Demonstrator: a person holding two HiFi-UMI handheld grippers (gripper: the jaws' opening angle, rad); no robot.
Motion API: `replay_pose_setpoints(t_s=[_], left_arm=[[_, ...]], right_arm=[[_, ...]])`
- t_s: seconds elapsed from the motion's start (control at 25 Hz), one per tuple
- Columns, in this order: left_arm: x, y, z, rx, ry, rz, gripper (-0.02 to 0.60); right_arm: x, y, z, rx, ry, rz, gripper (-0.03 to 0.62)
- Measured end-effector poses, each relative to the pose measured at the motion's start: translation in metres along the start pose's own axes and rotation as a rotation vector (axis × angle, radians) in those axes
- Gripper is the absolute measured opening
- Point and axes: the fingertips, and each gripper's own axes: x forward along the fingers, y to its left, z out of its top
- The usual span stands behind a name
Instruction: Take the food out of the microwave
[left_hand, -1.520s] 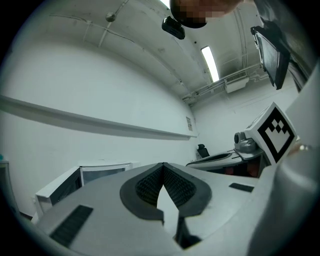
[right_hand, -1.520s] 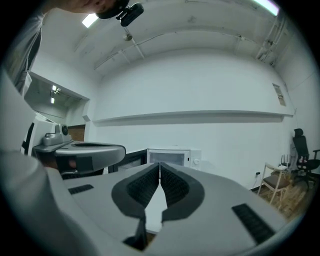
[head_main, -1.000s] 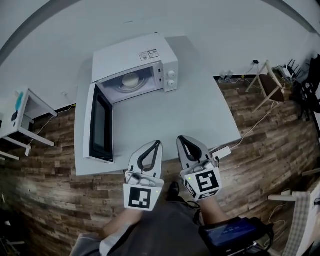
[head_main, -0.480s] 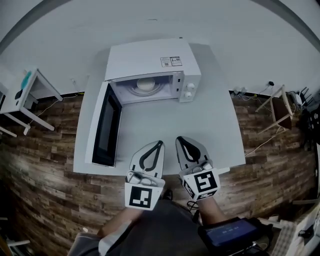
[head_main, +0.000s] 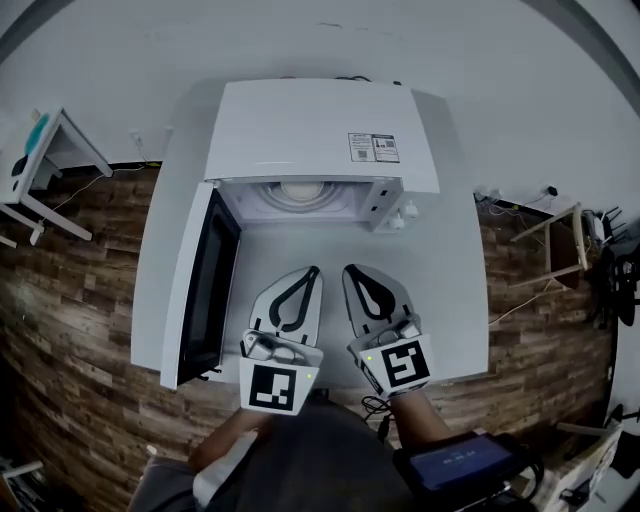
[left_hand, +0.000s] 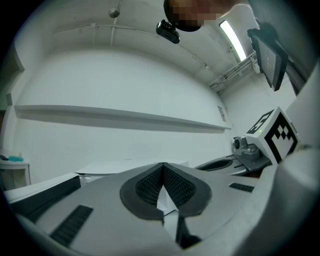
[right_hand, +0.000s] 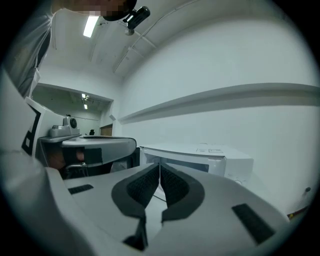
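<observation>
The white microwave (head_main: 320, 130) stands at the back of the white table (head_main: 455, 300) with its door (head_main: 200, 290) swung open to the left. Inside, only the front edge of a round pale dish (head_main: 300, 192) shows under the top; the food itself is hidden. My left gripper (head_main: 314, 270) and right gripper (head_main: 349, 270) hover side by side over the table just in front of the opening, both shut and empty. The left gripper view has its shut jaws (left_hand: 162, 165) level with the microwave top. From the right gripper (right_hand: 159, 165) the microwave (right_hand: 210, 155) lies ahead to the right.
The open door's edge juts toward the table's front left corner. A small white side table (head_main: 40, 160) stands at the left on the wooden floor. A wooden stand (head_main: 560, 240) and cables lie at the right. A dark screen (head_main: 460, 465) hangs at the person's waist.
Both grippers have moved forward together toward the microwave, staying shut. The microwave now looms larger and more central, and the dish inside has slid mostly out of sight under its top.
</observation>
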Motion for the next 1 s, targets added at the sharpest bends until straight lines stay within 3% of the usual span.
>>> replay_pose_setpoints(t_s=[0.52,1.0], left_arm=[[0.047,0.039,-0.034,-0.057,0.066,-0.005,0.006],[0.061,0.056,-0.050,-0.079,0.116,0.050,0.006]], right_arm=[[0.074,-0.021,-0.015,0.000,0.065,0.032,0.014],[0.110,-0.031,-0.026,0.012,0.087,0.096,0.031]])
